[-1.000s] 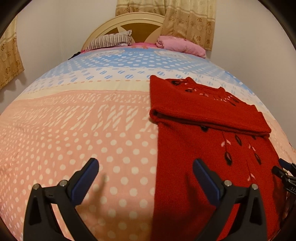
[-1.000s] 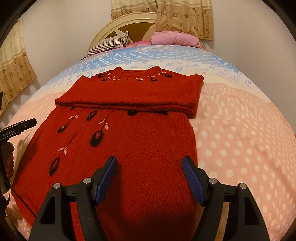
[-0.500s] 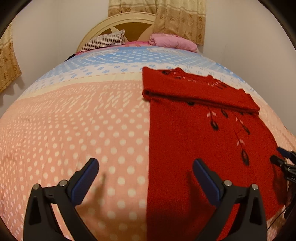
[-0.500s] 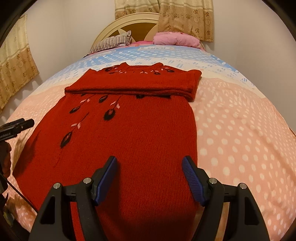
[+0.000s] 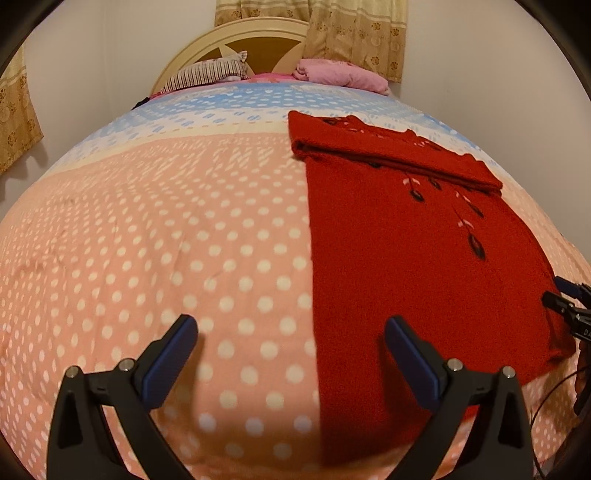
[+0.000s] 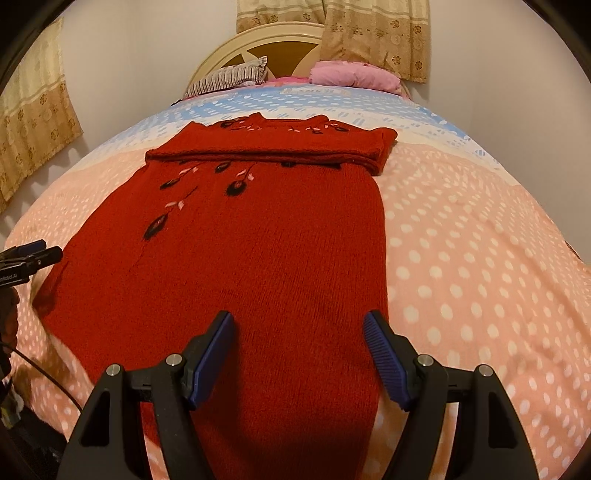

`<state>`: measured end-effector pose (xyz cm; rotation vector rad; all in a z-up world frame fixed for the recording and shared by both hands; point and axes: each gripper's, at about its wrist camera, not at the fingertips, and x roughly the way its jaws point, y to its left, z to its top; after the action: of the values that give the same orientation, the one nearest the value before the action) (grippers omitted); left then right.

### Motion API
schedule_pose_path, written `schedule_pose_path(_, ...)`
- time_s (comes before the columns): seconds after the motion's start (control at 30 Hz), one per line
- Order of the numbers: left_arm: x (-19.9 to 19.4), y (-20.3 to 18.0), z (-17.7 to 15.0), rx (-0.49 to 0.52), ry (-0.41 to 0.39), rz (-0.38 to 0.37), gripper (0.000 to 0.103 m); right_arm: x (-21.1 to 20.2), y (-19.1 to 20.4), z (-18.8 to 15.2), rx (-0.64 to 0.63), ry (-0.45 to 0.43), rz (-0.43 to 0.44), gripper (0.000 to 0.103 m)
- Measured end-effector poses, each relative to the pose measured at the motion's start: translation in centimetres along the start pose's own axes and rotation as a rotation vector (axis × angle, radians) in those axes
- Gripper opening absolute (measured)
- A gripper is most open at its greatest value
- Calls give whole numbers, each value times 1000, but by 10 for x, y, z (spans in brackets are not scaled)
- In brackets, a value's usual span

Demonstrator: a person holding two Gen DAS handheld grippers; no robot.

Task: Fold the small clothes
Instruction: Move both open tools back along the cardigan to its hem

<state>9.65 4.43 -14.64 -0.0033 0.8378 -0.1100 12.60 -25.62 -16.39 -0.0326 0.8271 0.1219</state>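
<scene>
Red knit sweater (image 6: 266,258) lies flat on bedspread (image 6: 480,258), sleeves folded across

A sweater (image 6: 266,236) lies flat on the bedspread (image 6: 480,258), its far end folded back on itself toward the headboard (image 6: 280,40). Two pillows (image 6: 236,75) rest at the head of the bed, in front of the headboard, with curtains (image 6: 373,33) hanging behind. The right gripper (image 6: 299,354) hovers over the sweater's near end, while the left gripper (image 5: 291,358) straddles its left edge, partly over bare bedspread.
</scene>
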Motion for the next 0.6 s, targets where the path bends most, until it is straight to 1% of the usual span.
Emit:
schedule_pose_path(0.1, -4, 2, -10, -13, 17, -23, 102, -6, 4, -9, -17, 6, -1, 73)
schedule_pose_path(0.2, -9, 0, -19, -27, 40, -68, 91, -13, 6, -18, -29, 11, 0, 74)
schedule_pose_path(0.27, -12, -2, -24, -36, 54, -104, 86, -16, 7, -23, -37, 13, -3, 74)
schedule_pose_path(0.4, -18, -9, -32, -41, 62, -139, 74, -24, 6, -33, -40, 20, -22, 74)
schedule_pose_path(0.47, -21, -10, -34, -41, 64, -146, 67, -26, -1, -38, -13, 36, -11, 74)
schedule_pose_path(0.5, -22, -11, -36, -41, 63, -152, 60, -27, -4, -40, 0, 40, -8, 74)
schedule_pose_path(0.53, -22, -10, -36, -40, 62, -156, 49, -28, -7, -42, 12, 40, -9, 74)
schedule_pose_path(0.57, -23, -10, -37, -39, 61, -160, 40, -30, -11, -45, 21, 38, -13, 74)
schedule_pose_path(0.6, -23, -10, -38, -38, 59, -165, 18, -31, -12, -46, 25, 37, -15, 74)
